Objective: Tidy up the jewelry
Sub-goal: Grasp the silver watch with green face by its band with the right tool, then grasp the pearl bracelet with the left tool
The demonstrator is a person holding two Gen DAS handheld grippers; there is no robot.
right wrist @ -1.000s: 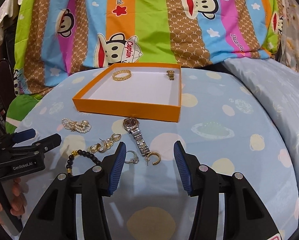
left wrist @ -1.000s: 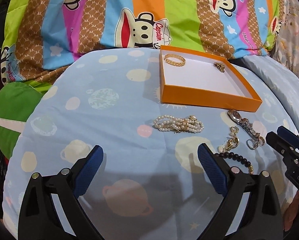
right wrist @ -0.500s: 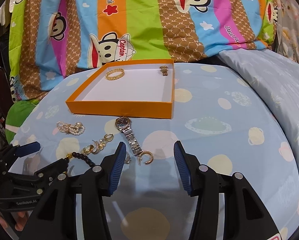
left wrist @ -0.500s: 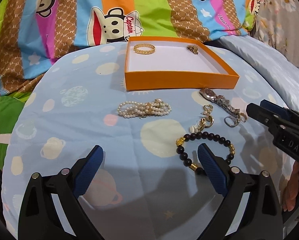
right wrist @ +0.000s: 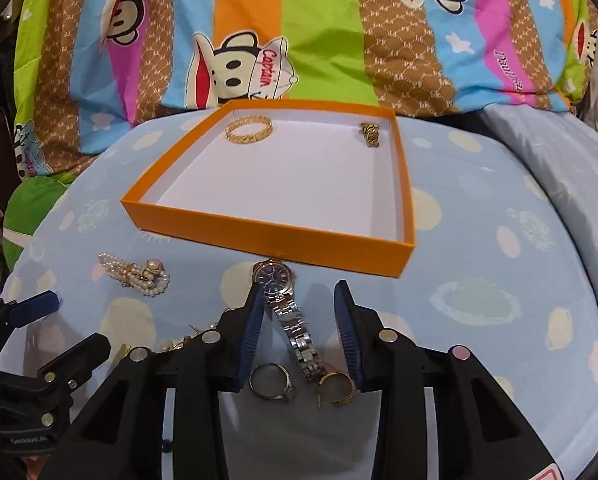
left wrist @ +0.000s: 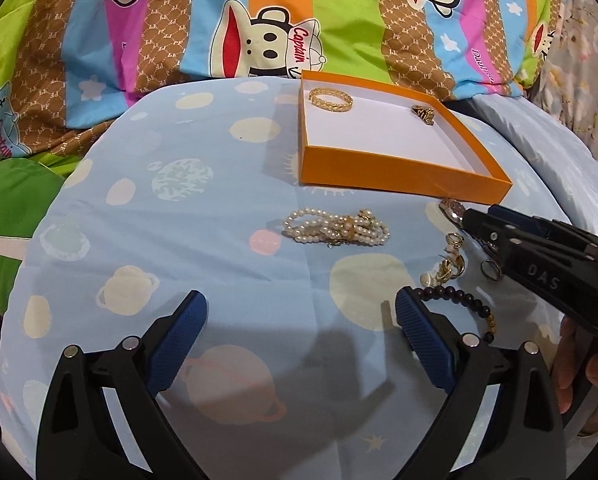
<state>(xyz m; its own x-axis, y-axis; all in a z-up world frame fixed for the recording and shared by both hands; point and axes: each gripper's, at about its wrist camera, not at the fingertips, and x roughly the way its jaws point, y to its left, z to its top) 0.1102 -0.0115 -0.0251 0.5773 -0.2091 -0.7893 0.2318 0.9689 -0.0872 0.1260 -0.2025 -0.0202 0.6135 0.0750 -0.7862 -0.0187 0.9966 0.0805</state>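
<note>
An orange box (right wrist: 267,236) with a white floor lies open on the blue planet-print cloth (right wrist: 479,240). Inside it, at the far wall, are two pieces: a gold bangle (right wrist: 249,129) near the left corner and a small gold ring (right wrist: 370,134) near the right corner. The rest of its floor is bare.

The other jewelry is on the cloth in front of the box. A wristwatch (right wrist: 287,312) lies just before the near wall, its metal band running between the fingers of the right gripper (right wrist: 299,304). The jaws of this gripper are closing, but the pads do not press on the watch yet. A silver ring (right wrist: 271,382) and a gold hoop earring (right wrist: 337,388) lie low between the same fingers. A pearl bracelet (left wrist: 337,228) rests to the left, well apart from both grippers.

The left gripper (left wrist: 299,320) has its fingers wide apart with only cloth between them. Its right finger covers part of a dark bead bracelet (left wrist: 463,300). Gold earrings (left wrist: 451,270) beside the beads are tangled and hard to separate. In the left wrist view the right gripper hides most of the watch.
</note>
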